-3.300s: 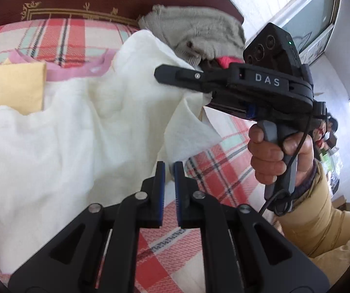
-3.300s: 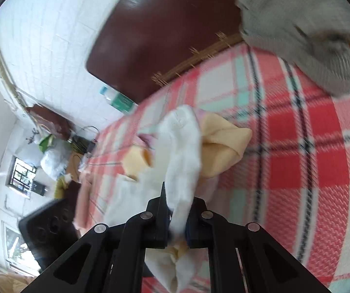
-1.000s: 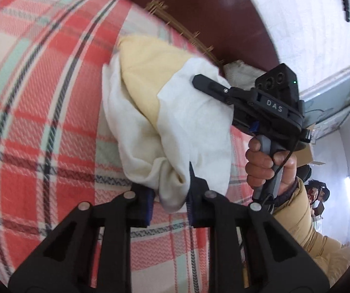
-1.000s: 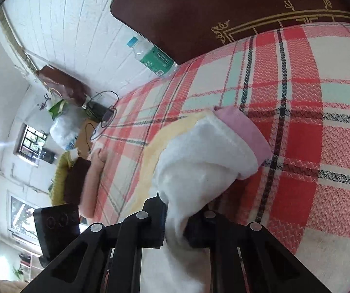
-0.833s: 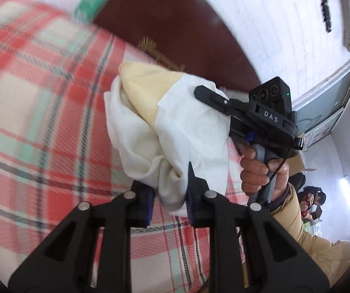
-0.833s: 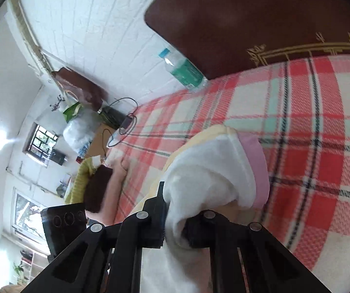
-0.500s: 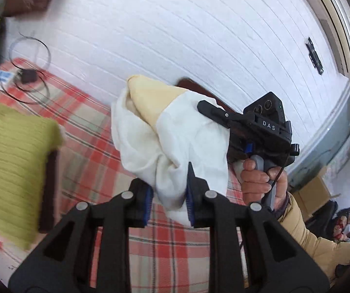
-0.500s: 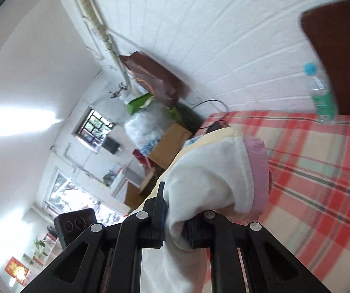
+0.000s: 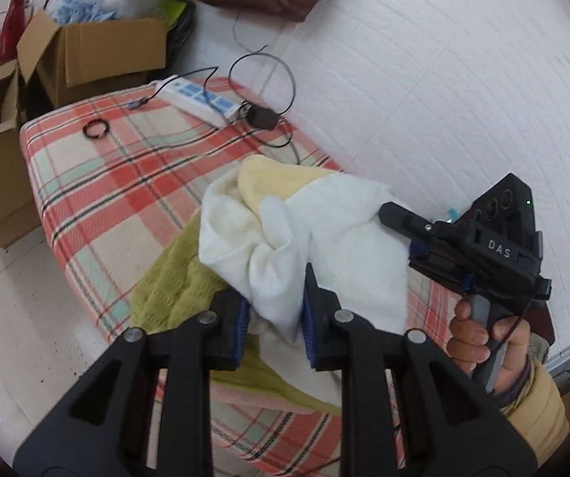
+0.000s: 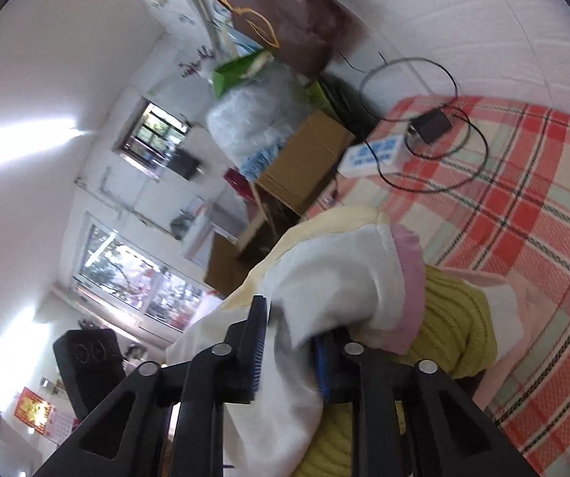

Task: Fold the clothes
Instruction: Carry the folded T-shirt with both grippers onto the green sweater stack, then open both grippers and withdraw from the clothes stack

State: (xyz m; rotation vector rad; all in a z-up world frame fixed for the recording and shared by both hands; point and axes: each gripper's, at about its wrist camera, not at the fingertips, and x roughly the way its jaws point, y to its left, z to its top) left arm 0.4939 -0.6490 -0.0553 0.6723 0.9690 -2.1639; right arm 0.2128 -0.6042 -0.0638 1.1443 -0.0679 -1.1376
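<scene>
The folded white garment with a pale yellow panel and pink trim (image 9: 324, 238) is held in the air above the corner of the bed covered in a red, cream and green plaid sheet (image 9: 98, 183). It hangs over a folded olive-green knitted garment (image 9: 173, 282) that lies on the sheet near the bed's edge.

The left gripper (image 9: 275, 310) is clamped on a bunched fold of the white fabric, both blue pads pressed against it. The jaws of the right gripper (image 10: 289, 349) are opening; white fabric is draped between them, and a gap is seen beside the left-hand pad in the right wrist view.

Open sheet is left between the garment and the bed's far corner, where a white power strip (image 9: 197, 99), a black adapter with looped cable (image 9: 263, 117) and a small dark ring (image 9: 96, 130) are lying. Beyond that corner, the floor is crowded by brown cardboard boxes (image 9: 86, 55). The bed's far side is bounded by a white brick wall (image 9: 444, 79).

Only in the left wrist view are the right gripper's body and the hand (image 9: 483, 338) on its handle shown. Only in the right wrist view are the pink trim (image 10: 412, 278), a pale pink cloth under the green knit (image 10: 503, 294) and windows (image 10: 134, 278) seen.
</scene>
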